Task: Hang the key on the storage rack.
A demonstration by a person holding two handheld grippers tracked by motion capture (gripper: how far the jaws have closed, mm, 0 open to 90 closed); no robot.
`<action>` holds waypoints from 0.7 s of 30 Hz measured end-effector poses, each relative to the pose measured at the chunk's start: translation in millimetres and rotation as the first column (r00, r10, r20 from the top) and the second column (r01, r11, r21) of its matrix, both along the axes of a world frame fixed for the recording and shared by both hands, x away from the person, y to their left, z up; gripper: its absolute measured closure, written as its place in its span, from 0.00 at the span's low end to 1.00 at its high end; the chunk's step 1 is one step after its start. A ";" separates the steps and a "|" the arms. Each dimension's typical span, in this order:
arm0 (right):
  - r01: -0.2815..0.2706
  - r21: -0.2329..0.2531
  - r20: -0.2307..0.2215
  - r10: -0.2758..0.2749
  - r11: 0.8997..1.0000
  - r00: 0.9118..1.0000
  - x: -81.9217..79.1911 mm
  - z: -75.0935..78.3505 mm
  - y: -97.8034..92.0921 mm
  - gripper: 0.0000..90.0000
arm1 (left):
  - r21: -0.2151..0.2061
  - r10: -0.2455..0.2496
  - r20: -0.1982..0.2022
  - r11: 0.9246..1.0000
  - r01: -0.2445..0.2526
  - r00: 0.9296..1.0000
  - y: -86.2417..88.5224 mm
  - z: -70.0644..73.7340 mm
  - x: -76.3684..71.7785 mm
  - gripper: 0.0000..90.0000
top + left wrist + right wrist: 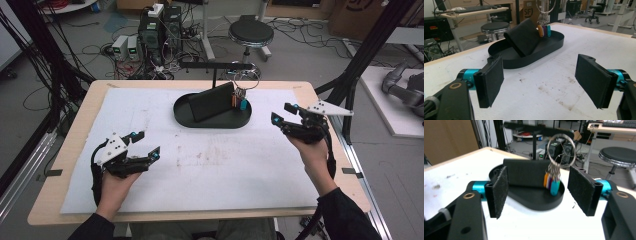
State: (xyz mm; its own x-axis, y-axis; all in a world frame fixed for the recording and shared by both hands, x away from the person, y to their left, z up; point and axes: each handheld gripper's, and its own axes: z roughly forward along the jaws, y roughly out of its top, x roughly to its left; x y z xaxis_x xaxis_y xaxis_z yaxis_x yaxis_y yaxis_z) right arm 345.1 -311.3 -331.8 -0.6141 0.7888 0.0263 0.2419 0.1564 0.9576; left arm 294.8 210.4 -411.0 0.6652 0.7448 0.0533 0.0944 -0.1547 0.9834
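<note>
Looks like the approach step: right gripper (285, 114) and left gripper (149, 144) both wide open, empty; next, line up on the key bunch (552, 181) in the far tray (182, 119)

Black tray (212, 121) at 12 o'clock — wallet (211, 102) leaning inside, keys (239, 100) beside it; left gripper (148, 145) at 8, right gripper (283, 114) at 3, jaws apart.
</note>
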 end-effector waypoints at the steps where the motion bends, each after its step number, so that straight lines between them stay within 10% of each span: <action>1: 0.000 0.000 -0.007 0.000 1.000 1.000 -3.2 -5.3 -1.4 0.36 | 0.006 0.006 0.002 1.000 -0.006 1.000 0.0 -0.2 -0.1 0.26; 8: 0.032 -0.012 -0.058 -0.032 0.999 0.998 -15.2 -41.6 -16.6 0.35 | 0.013 0.027 0.013 1.000 -0.028 1.000 4.9 -2.5 -1.3 0.26; 21: 0.058 -0.079 -0.091 -0.065 0.995 0.994 -17.2 -62.5 -21.1 0.34 | -0.012 0.071 -0.036 0.997 -0.071 0.997 18.6 -4.2 2.9 0.26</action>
State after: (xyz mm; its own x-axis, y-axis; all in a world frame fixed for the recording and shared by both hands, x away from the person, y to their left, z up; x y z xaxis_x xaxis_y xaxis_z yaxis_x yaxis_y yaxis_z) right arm 327.9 -332.4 -394.3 -0.5621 0.8268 0.0201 0.3413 0.2097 0.9163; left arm 297.7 229.0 -415.2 0.6121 0.7906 0.0204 0.1400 -0.1336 0.9811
